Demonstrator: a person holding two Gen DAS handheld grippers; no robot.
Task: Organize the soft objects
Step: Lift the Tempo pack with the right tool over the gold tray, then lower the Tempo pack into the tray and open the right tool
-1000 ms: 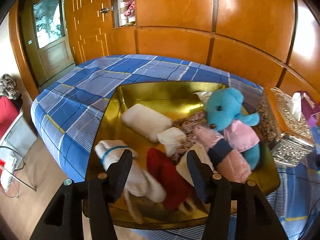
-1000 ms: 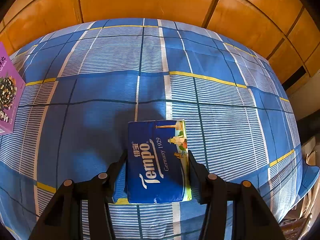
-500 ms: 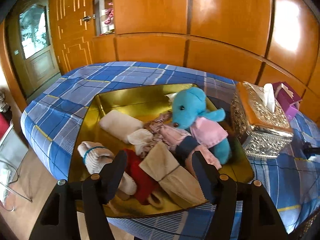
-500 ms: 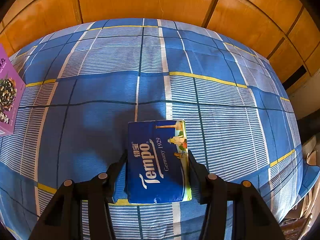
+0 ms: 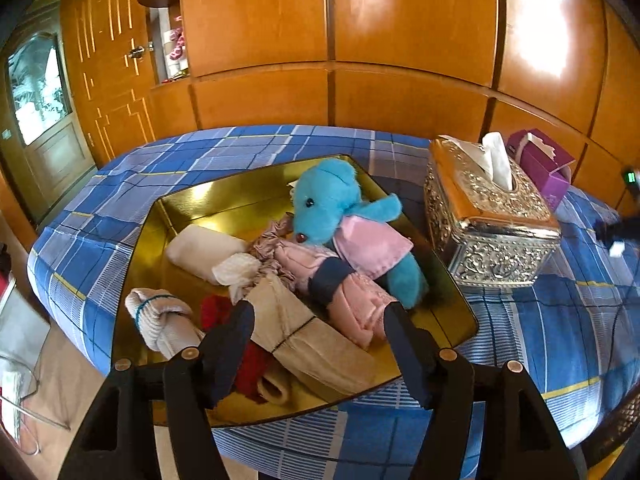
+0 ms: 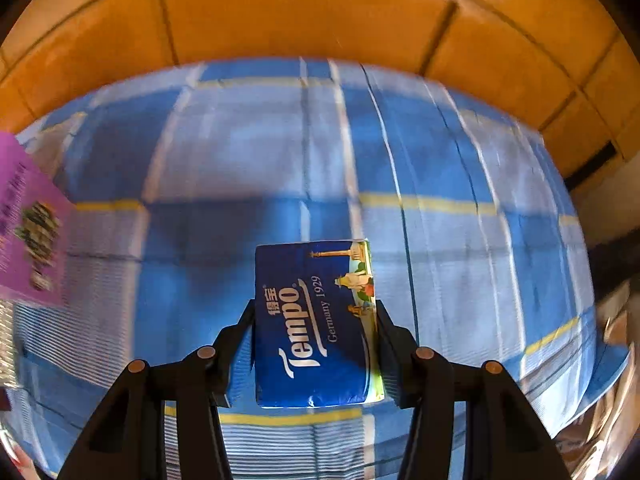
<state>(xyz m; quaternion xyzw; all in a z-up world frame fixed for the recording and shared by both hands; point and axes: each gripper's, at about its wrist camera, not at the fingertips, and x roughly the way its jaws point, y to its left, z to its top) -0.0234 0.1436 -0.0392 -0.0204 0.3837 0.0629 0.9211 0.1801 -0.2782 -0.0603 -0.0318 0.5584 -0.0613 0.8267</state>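
Blue tissue pack (image 6: 316, 324): "Tempo" in white script, "Germany 1929" beside it, plus two Chinese chars above the brand. Purple box (image 6: 30, 240) at left: print too blurred to read.

Tray (image 5: 192, 216) on bed (image 5: 100, 208): teddy bear (image 5: 328, 200) at 1 o'clock, rolled socks (image 5: 160, 316) at 8 o'clock, folded cloths between; tissue box (image 5: 488, 216) beside tray at 3 o'clock.

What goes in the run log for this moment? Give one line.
left gripper: open, empty, above gold tray | right gripper: shut on Tempo tissue pack, above blue plaid cloth | pack not yet in tray
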